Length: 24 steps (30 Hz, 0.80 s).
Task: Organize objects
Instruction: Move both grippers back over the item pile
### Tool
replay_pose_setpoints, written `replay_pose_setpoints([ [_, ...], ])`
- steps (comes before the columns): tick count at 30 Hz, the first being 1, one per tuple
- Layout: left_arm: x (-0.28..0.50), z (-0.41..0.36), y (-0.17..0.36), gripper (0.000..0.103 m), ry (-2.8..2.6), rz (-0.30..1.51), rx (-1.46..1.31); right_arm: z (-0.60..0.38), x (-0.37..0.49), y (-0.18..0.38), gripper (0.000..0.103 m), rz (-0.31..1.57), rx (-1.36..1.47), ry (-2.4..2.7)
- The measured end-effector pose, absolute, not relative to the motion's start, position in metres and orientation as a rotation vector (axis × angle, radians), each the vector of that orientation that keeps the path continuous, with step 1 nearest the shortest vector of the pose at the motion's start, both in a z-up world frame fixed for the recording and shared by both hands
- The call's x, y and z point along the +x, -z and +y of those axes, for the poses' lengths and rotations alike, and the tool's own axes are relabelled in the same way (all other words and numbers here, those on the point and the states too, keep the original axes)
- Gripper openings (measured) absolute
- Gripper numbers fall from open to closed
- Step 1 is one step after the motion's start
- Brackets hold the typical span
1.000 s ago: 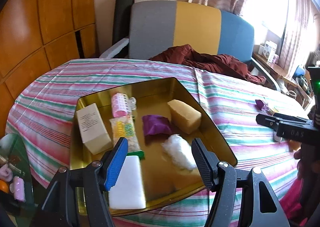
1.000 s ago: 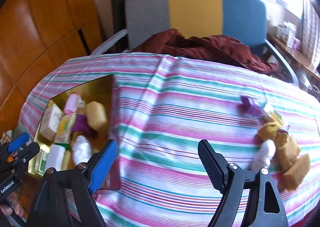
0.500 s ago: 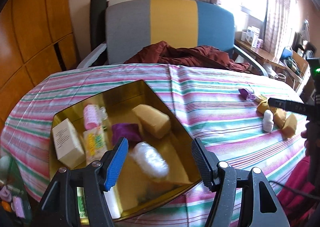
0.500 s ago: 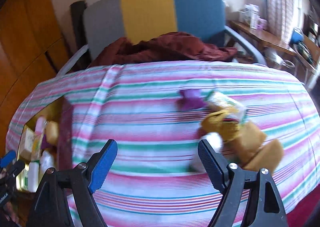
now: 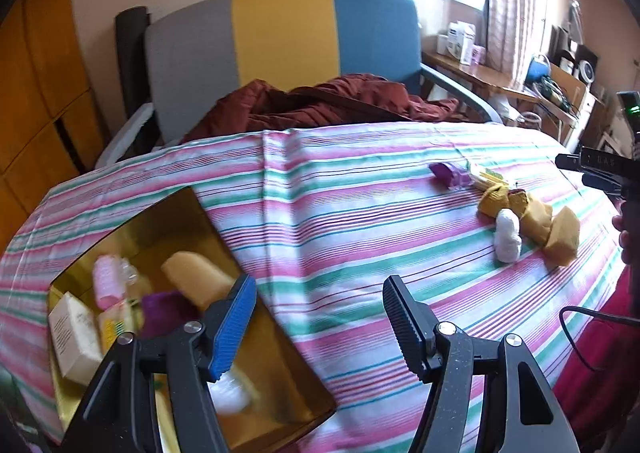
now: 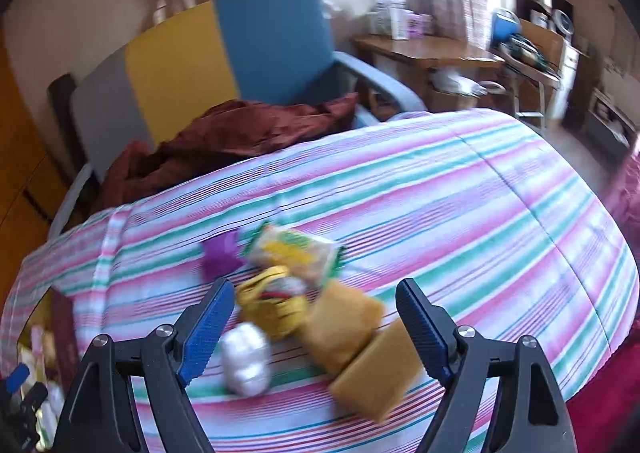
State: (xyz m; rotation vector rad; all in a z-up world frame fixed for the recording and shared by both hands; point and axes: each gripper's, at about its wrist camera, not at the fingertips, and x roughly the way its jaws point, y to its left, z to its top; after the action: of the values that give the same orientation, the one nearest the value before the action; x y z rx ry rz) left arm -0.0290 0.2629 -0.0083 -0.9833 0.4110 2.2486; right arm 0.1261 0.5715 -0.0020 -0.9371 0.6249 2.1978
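A counter point(image 5: 360, 213) draped in a pink, green and white striped cloth carries everything. At its left end sits a gold tray point(image 5: 176, 213). Well apart, toward the right, lies a loose cluster: a purple packet point(image 6: 220, 257), a yellow-green snack packet point(image 6: 296, 253), a white lump point(image 6: 246, 365), two tan sponge blocks point(image 6: 344, 325), and what may be a crumpled yellow wrapper point(image 6: 272, 305).

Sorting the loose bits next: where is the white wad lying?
The white wad lies on the striped cloth in the right wrist view, low and left of centre, beside the yellow bag.
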Motion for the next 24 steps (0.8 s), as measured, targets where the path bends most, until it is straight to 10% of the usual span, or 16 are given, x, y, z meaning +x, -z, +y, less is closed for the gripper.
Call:
replay_pose_setpoints([
  [24,-0.04,0.396,0.042,0.067,-2.035,0.494,-1.033,0.635,0.194,0.032,0.084,1.113,-0.653,-2.019],
])
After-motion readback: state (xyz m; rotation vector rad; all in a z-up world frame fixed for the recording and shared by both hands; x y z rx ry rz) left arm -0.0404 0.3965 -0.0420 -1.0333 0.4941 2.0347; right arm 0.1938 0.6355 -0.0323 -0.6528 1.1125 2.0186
